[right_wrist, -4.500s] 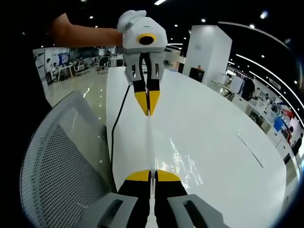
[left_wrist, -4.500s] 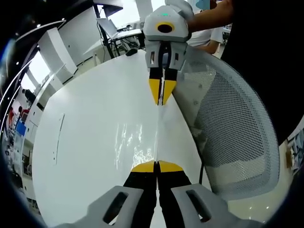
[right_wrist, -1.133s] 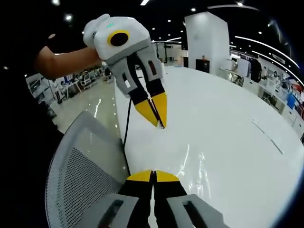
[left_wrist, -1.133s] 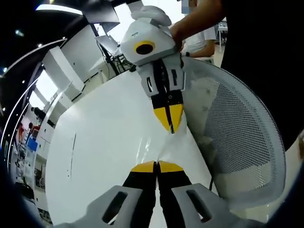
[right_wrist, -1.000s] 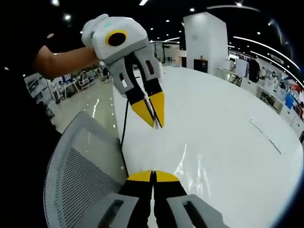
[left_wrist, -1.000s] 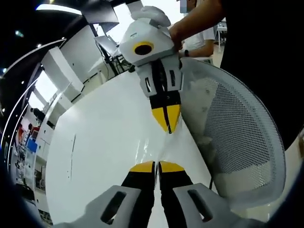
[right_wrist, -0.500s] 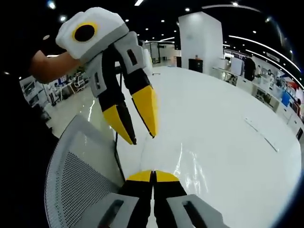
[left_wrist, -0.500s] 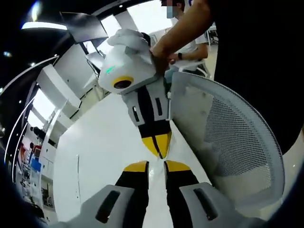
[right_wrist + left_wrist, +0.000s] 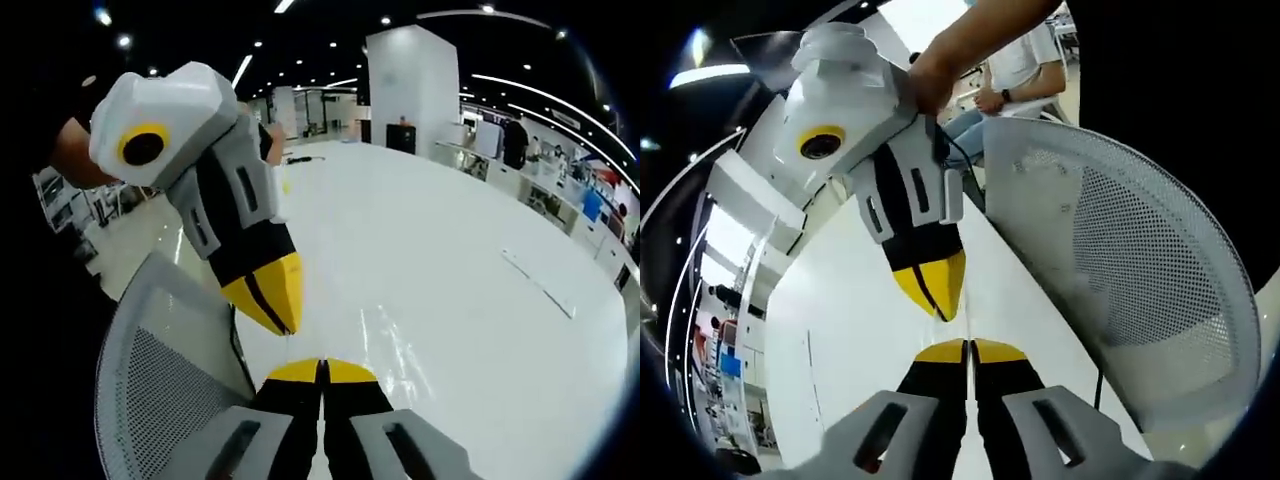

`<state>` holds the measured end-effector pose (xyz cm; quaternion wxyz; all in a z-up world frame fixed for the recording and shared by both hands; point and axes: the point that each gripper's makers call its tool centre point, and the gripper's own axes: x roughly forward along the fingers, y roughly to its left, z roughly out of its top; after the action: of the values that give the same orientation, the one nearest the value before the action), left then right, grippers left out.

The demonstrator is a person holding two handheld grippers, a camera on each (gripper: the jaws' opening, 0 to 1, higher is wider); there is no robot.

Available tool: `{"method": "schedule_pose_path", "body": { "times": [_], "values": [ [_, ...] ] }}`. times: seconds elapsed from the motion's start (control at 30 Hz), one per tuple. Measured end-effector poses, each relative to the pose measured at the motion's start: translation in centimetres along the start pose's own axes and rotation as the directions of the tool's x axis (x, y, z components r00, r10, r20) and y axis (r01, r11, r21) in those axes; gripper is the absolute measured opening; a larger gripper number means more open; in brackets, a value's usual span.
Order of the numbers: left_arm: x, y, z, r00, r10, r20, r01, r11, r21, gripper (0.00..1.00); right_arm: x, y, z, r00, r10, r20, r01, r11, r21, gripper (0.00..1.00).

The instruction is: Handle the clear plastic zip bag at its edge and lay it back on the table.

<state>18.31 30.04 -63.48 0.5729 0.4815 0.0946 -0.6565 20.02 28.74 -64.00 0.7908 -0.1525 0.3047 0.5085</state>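
The clear plastic zip bag (image 9: pixel 400 350) lies on the white table (image 9: pixel 450 250), nearly invisible against it and told mostly by bright, wrinkled glints of light across its film. In the right gripper view it spreads flat from just ahead of the yellow jaw tips outward to the right, its near edge running in toward those tips. In the left gripper view the bag (image 9: pixel 962 325) shows only as a thin, pale, glossy edge between the two pairs of yellow tips; its outline cannot be traced there.
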Motion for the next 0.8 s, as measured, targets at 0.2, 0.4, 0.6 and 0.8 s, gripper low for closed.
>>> {"method": "schedule_pose_path", "body": {
  "times": [0.2,0.4,0.6,0.8],
  "values": [
    [-0.2,0.4,-0.1,1.0,0.03,-0.005,-0.03,0.999,-0.012,0.0,-0.6,-1.1,1.3,0.998,-0.05,0.029,0.05,0.999,-0.011,0.0],
    [-0.4,0.5,-0.2,0.998,0.057,-0.009,-0.057,0.998,-0.025,0.0,-1.3,-2.2,2.7,0.993,-0.096,0.063,0.097,0.995,-0.015,0.0],
    [-0.8,0.5,-0.3,0.996,0.088,-0.013,-0.089,0.996,-0.028,0.0,-1.5,-3.0,3.3,0.988,-0.13,0.087,0.132,0.991,-0.022,0.0],
    [-1.2,0.5,-0.2,0.993,0.114,-0.012,-0.115,0.991,-0.069,0.0,-2.2,-3.8,4.6,0.981,-0.156,0.117,0.16,0.987,-0.028,0.0]
  ]
}}
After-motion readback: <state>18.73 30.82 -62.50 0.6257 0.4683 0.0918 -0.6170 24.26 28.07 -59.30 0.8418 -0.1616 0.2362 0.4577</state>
